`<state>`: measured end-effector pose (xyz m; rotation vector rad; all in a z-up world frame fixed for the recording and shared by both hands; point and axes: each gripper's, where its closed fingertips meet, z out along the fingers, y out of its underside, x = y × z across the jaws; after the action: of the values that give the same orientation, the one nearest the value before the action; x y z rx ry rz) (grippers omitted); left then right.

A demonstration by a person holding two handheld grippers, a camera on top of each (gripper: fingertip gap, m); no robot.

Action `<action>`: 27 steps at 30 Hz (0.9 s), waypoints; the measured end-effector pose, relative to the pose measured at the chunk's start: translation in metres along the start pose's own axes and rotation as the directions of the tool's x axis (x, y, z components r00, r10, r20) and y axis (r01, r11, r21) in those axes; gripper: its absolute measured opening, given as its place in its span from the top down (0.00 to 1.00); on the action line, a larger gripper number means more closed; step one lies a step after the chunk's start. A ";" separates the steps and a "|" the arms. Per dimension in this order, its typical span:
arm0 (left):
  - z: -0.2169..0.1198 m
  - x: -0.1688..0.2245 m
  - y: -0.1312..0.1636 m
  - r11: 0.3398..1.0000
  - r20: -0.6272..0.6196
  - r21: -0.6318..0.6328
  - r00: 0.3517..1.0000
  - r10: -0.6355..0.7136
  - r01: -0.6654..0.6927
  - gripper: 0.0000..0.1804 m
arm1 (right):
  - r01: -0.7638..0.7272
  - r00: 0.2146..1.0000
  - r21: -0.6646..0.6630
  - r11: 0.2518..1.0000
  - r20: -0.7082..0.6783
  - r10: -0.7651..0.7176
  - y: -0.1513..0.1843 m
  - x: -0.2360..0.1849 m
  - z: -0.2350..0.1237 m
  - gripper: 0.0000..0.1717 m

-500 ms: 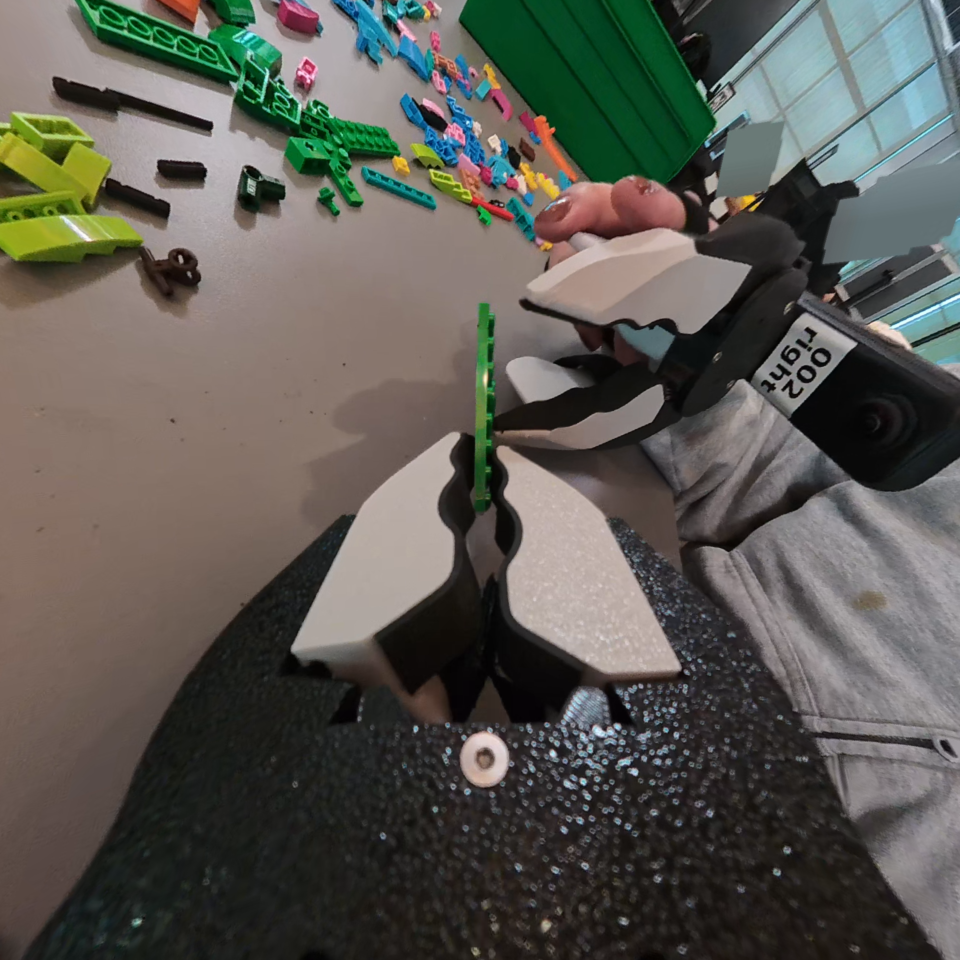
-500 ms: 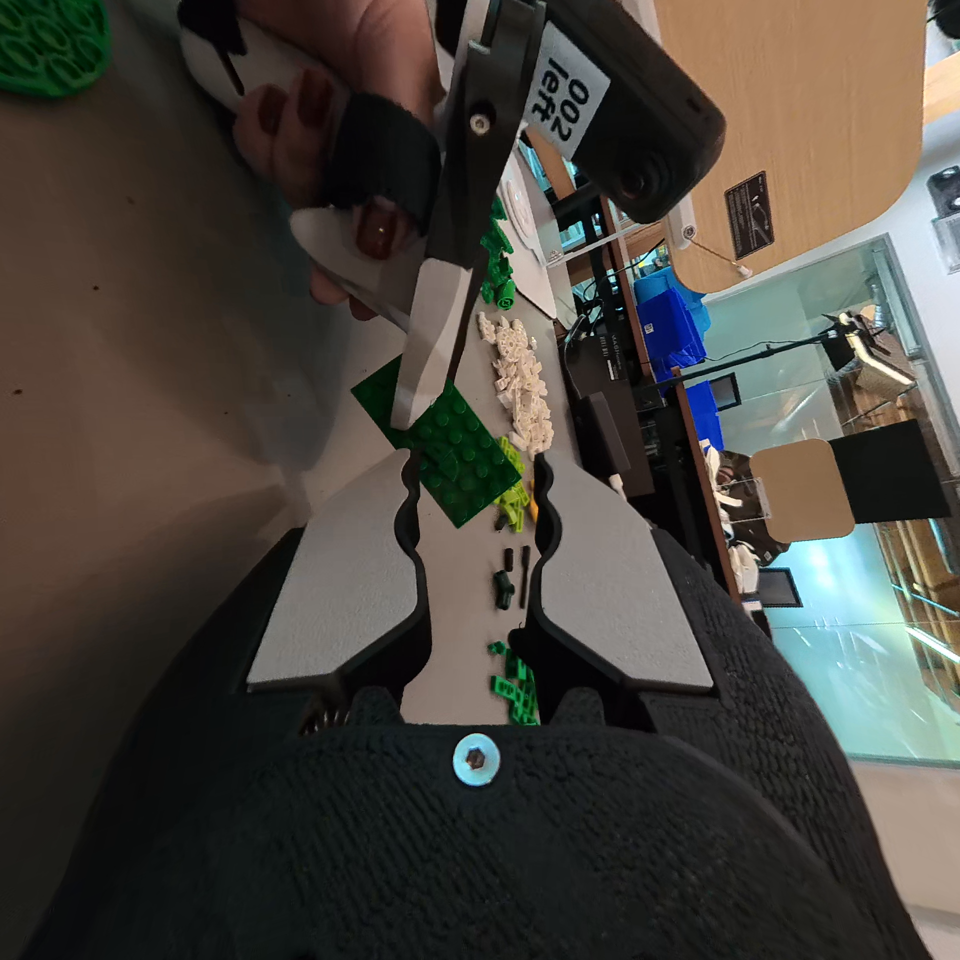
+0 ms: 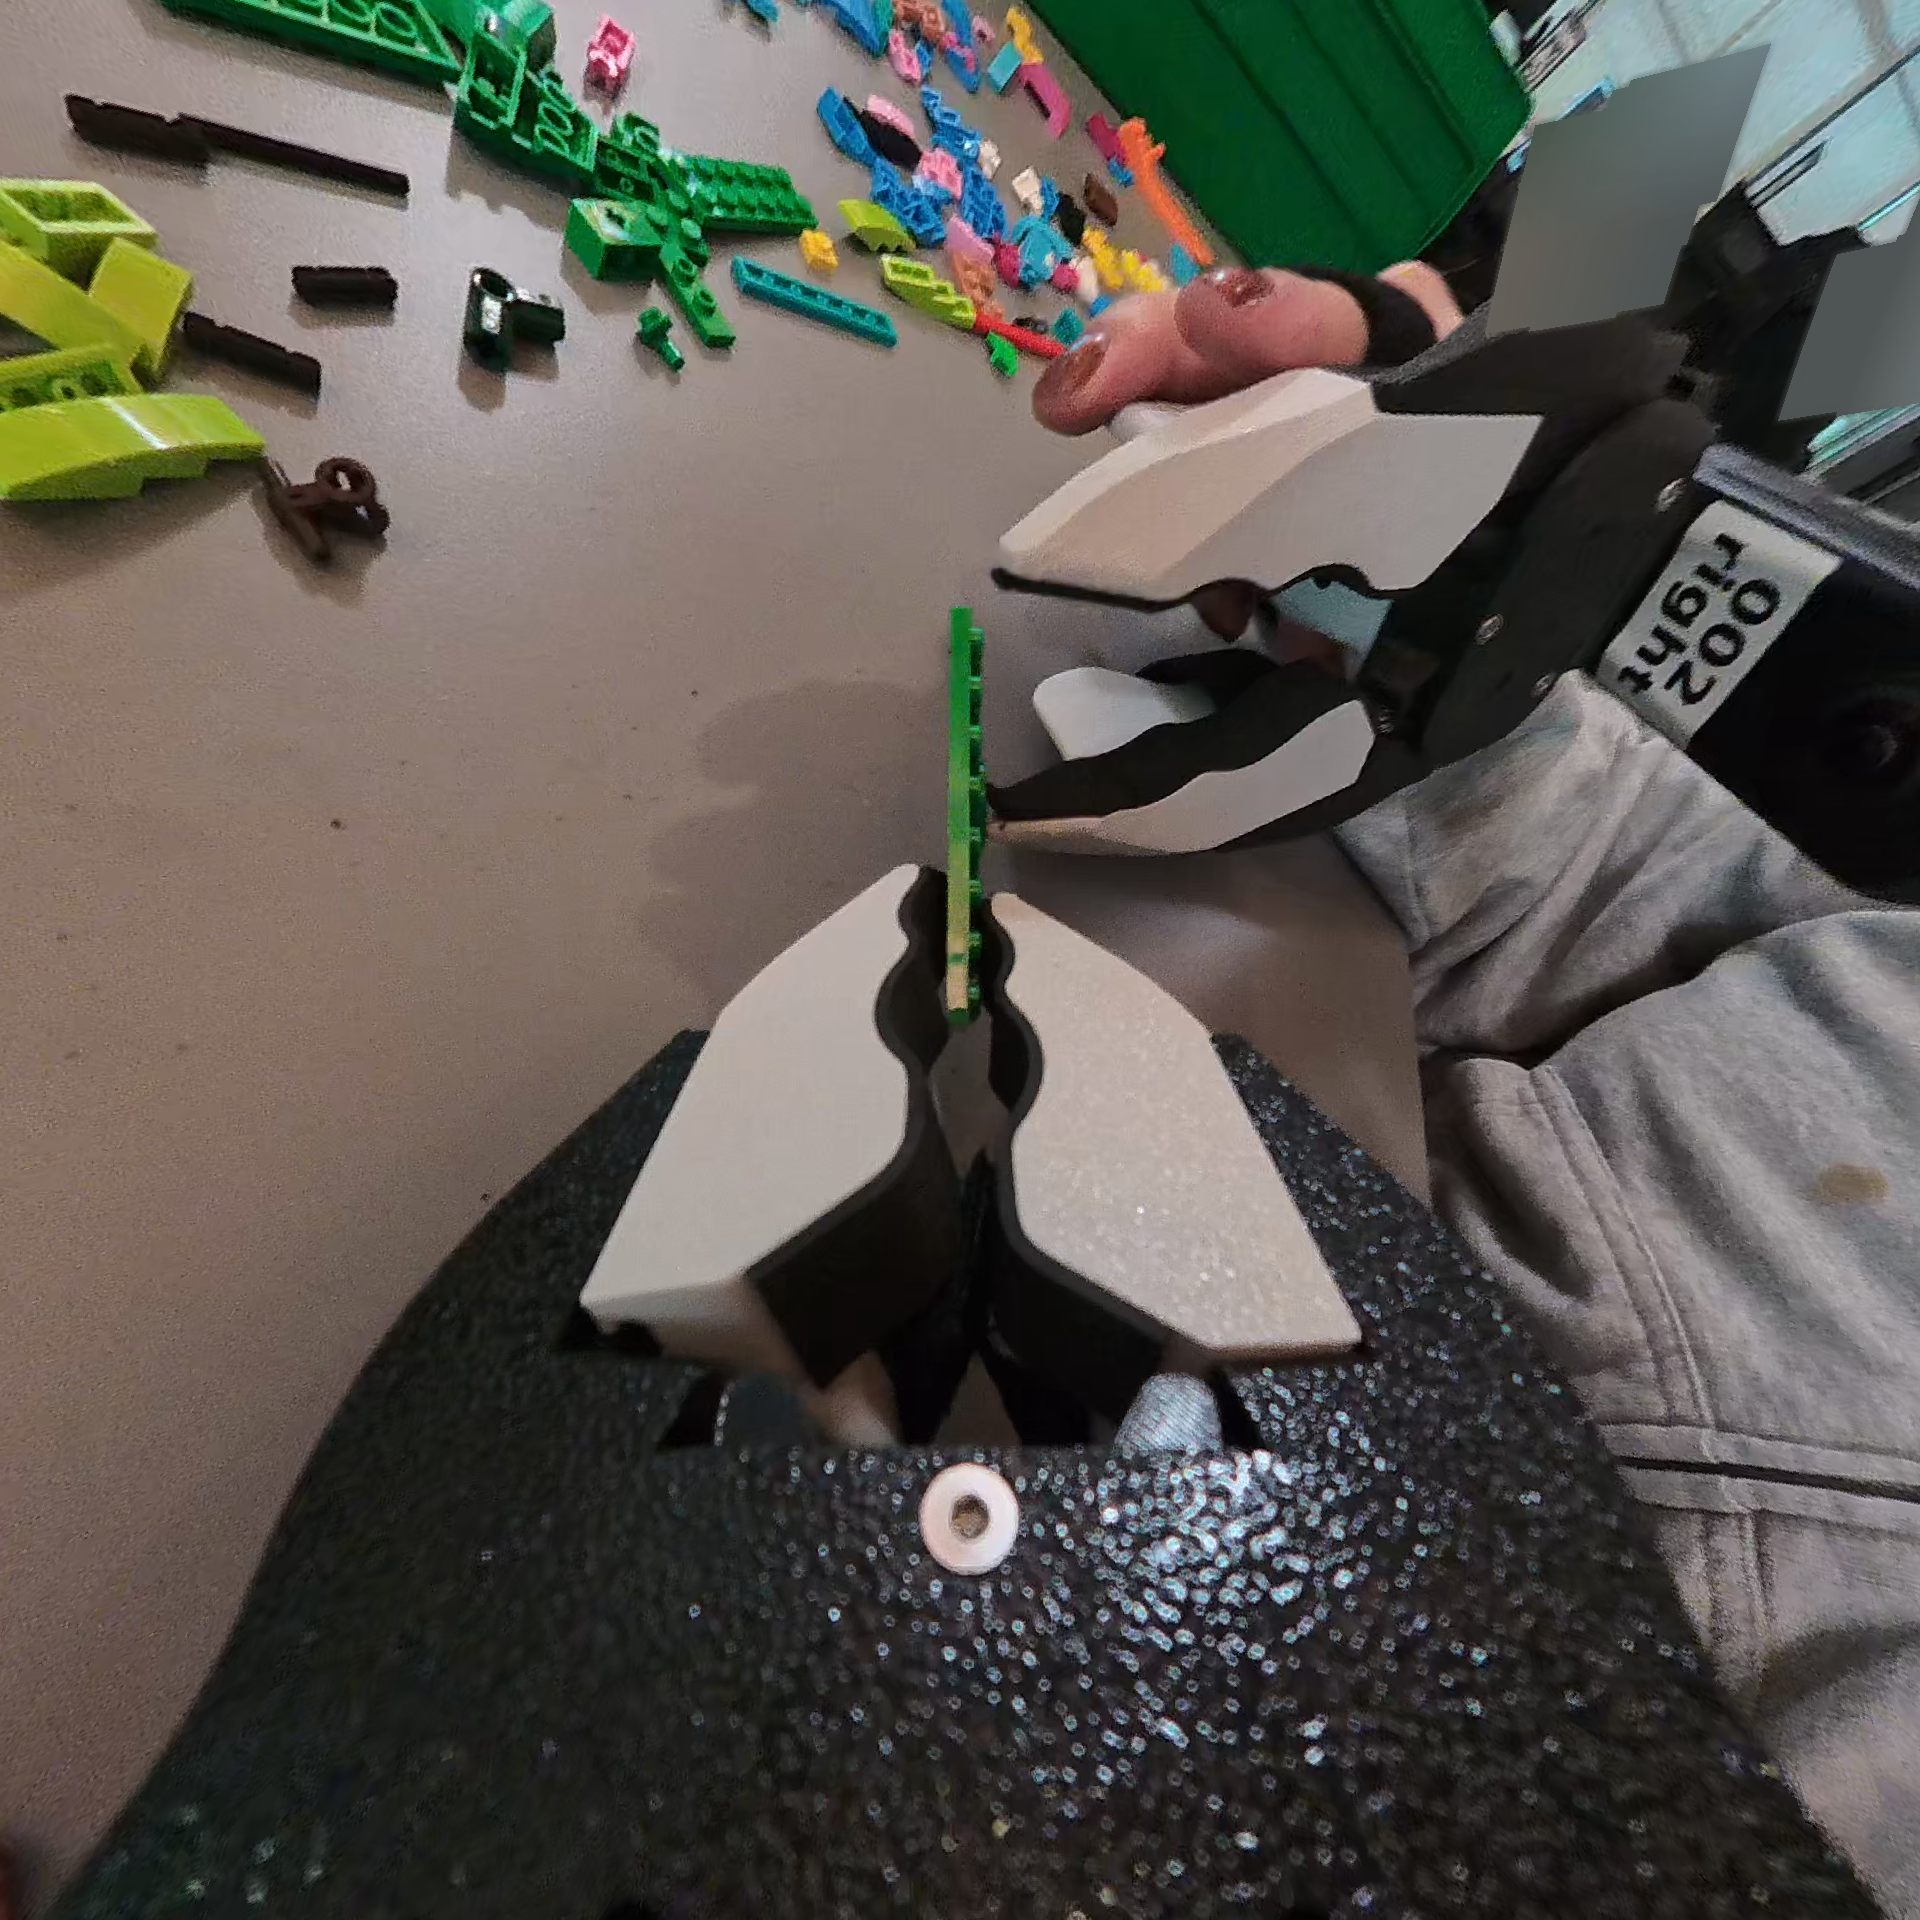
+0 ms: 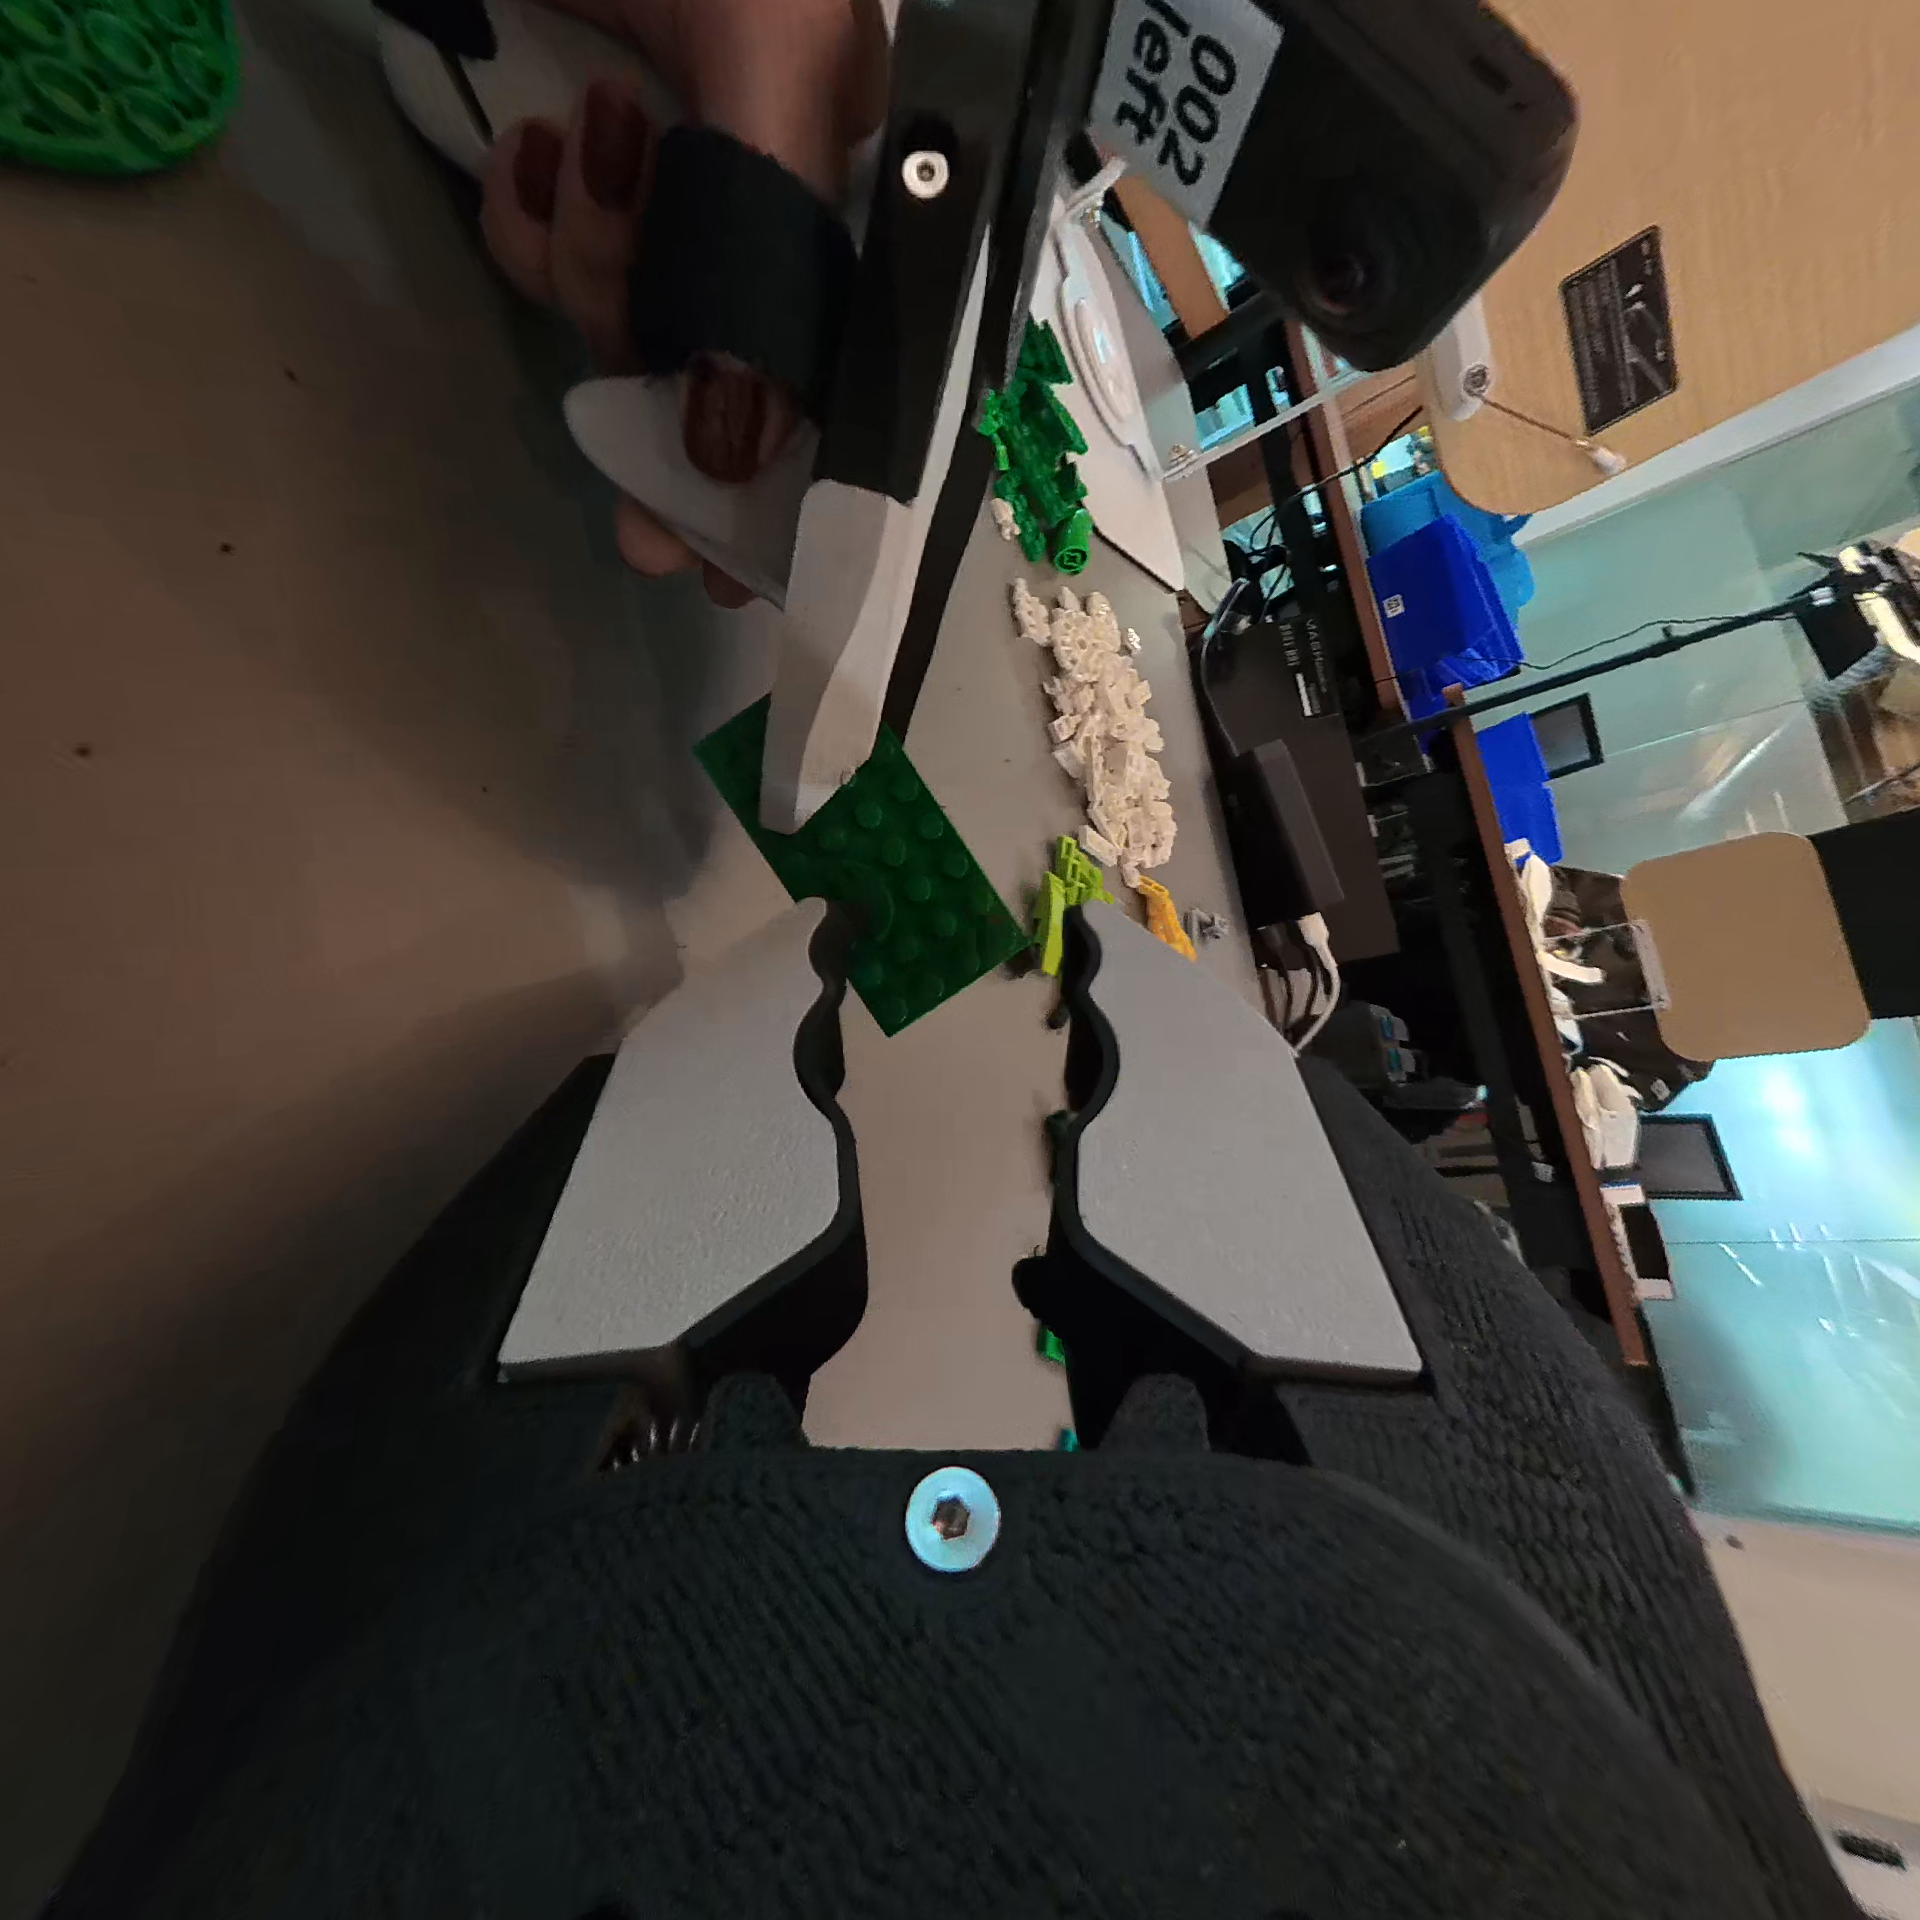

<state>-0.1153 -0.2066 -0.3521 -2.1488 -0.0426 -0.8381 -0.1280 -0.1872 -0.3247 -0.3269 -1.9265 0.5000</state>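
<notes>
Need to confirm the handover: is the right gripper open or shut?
Open. The right gripper shows grey table between its fingers; the green plate, clamped by the left gripper, isn't pinched.

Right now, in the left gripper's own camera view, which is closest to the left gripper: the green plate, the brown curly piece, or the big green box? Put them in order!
1. Green plate: clamped between the left gripper's fingers.
2. Brown curly piece: on the table, far left.
3. Big green box: table's far end, top right.

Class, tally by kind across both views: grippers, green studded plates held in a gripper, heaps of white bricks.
Grippers: 2 (left gripper, right gripper)
Held green studded plate: 1
Heap of white bricks: 1
Total: 4
</notes>
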 end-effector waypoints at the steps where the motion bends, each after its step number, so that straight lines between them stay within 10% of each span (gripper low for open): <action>1: 0.001 -0.001 0.002 1.000 0.015 -0.016 1.000 0.015 -0.014 0.98 | -0.002 1.000 -0.006 1.000 0.015 0.002 0.001 -0.003 0.001 0.77; 9: 0.008 0.003 0.014 0.961 0.126 -0.155 0.961 0.247 -0.227 0.98 | 0.097 0.987 -0.064 0.993 0.139 -0.087 0.006 -0.027 0.003 0.79; 27: 0.005 -0.004 0.016 0.945 0.187 -0.194 0.935 0.300 -0.264 0.97 | -0.004 0.978 -0.085 0.996 0.208 0.022 0.005 -0.033 0.001 0.88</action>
<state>-0.1111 -0.2122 -0.3678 -2.3233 0.2308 -0.4538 -0.1156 -0.1977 -0.3536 -0.3526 -2.1552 0.4785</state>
